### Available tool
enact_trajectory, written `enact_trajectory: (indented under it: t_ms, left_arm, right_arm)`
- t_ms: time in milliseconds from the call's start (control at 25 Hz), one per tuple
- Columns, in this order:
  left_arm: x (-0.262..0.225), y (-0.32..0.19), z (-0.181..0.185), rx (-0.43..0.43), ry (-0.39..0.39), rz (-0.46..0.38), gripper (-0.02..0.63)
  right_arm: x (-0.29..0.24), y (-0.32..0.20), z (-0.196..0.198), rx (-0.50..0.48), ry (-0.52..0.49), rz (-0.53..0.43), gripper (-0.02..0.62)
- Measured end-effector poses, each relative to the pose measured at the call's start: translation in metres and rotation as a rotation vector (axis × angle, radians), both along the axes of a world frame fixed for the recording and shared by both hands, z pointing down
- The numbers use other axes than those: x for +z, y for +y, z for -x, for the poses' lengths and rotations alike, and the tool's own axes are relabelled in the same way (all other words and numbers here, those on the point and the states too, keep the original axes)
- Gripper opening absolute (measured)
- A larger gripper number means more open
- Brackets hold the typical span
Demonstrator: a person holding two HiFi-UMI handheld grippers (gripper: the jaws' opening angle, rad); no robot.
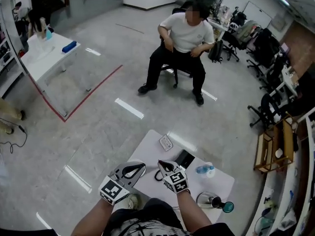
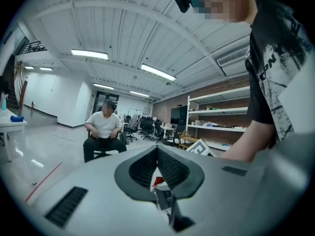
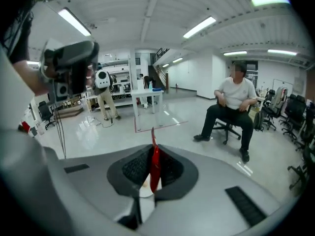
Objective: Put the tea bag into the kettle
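Findings, as observed:

1. My right gripper (image 3: 152, 146) was clamped on the tea bag (image 3: 154, 167). The red sachet stood edge-on between the 2 ribbed pads. Its top corner poked out past the tips, and its lower end hung into the hollow behind them.

2. My left gripper (image 2: 157, 149) had its jaws closed, tips meeting. A small red and white scrap showed in the hollow behind the tips. I could not tell what it was, or whether the pads pressed on it.

3. In the head view both tools were held up above the near edge of the white table (image 1: 147, 149), the left gripper (image 1: 141, 165) just beside the right gripper (image 1: 164, 164). The glass kettle (image 1: 207, 199) stood on the table below and to the right of the right gripper, well apart from the tea bag.

4. Limits: the tea bag was too small to make out in the head view. Neither gripper view took in the kettle. The kettle's mouth was hard to read, and a teal piece (image 1: 228, 207) lay against it.
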State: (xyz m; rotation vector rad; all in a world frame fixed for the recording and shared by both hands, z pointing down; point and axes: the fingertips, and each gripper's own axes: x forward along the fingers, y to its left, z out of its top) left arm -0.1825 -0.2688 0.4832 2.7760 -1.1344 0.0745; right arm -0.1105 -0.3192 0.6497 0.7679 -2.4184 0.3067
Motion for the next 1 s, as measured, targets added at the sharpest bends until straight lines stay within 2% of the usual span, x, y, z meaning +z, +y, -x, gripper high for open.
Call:
enact_trajectory:
  t_ms: [320,520,760,1000]
  left_arm:
    - [-0.028,0.023,-0.005,0.075,0.016,-0.074,0.006]
    - [-0.038,0.030,-0.012,0.087,0.029,-0.103,0.006]
    - [-0.065,0.049,0.002,0.081,0.013,-0.167,0.006]
    - [-0.069,0.065,-0.001,0.085,0.019,-0.147,0.006]
  right_arm:
    - [-0.116,0.040,-0.005,0.041,-0.128,-0.216,0.018]
    - [-0.161,0.063,-0.020,0.010,-0.221,-0.313,0.018]
    - [-0.203,0.094,-0.020,-0.022,-0.301,-0.437,0.018]
    - [-0.209,0.099,-0.039,0.041,-0.242,-0.465,0.018]
